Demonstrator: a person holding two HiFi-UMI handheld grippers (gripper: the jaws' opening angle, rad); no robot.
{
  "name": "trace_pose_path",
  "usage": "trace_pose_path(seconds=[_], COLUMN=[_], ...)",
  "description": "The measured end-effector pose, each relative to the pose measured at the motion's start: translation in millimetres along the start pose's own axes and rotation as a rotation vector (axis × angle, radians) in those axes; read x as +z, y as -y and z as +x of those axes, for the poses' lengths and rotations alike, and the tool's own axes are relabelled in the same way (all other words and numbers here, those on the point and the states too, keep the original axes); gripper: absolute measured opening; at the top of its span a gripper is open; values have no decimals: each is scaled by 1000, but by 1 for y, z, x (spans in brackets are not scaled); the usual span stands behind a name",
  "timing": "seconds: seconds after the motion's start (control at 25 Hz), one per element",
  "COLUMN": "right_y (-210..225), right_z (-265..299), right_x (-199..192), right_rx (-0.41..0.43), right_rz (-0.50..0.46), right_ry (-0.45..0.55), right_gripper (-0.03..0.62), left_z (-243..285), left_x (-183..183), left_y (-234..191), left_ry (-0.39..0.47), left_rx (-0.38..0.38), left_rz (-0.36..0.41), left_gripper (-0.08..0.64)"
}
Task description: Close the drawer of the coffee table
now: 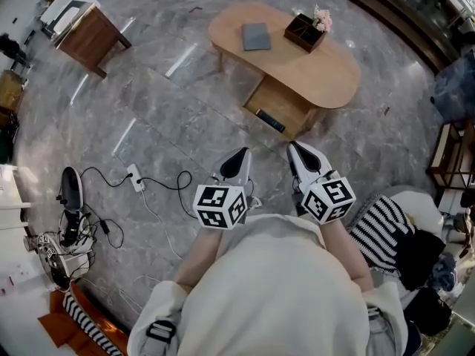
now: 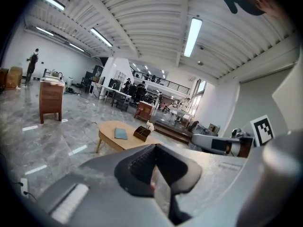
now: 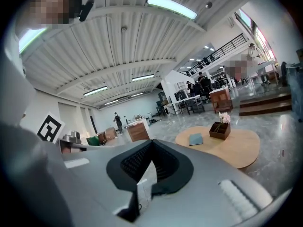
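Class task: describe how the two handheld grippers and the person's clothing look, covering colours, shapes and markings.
Both the left gripper and right gripper have tapered white shells with black ribbed pads inside. Their cubes, left and right, are white with black square markers. The person wears a loose cream top.

Coffee table (image 1: 338,76) with book (image 1: 256,36), box (image 1: 303,33)

Large open industrial hall: polished grey stone floor (image 1: 148,110), ribbed ceiling (image 2: 142,22) with strip lights (image 2: 193,32), mezzanine railing (image 2: 168,83), distant workbenches (image 2: 116,95).
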State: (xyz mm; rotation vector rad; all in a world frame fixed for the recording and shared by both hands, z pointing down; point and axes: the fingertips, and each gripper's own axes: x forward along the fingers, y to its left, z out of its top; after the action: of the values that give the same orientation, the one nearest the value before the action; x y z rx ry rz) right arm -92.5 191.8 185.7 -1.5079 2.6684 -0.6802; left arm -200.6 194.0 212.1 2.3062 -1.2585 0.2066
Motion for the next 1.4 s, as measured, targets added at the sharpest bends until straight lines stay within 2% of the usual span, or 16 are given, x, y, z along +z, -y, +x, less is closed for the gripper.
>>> trace_pose_path(seconds=[0.24,0.6,1.0,1.4], right_y=[5,35,97,177], right_z=[14,20,70,101], right_x=[-1,-9,1,13], right_rx=[-61,-111,-196,-309], right_rz=[10,33,41,90], right_ry=[4,-2,11,8], right_gripper=[-2,-2,-2,-2], left_z=[5,34,100,189], left_x=[2,1,18,31], left_y=[-32,-55,-83,-109], left_ry=[-35,-56,-104,-230], left_rx=[-3,-4,-43,-92], left_rz=[-9,-53,-47,-52], left_gripper=[2,2,2,2])
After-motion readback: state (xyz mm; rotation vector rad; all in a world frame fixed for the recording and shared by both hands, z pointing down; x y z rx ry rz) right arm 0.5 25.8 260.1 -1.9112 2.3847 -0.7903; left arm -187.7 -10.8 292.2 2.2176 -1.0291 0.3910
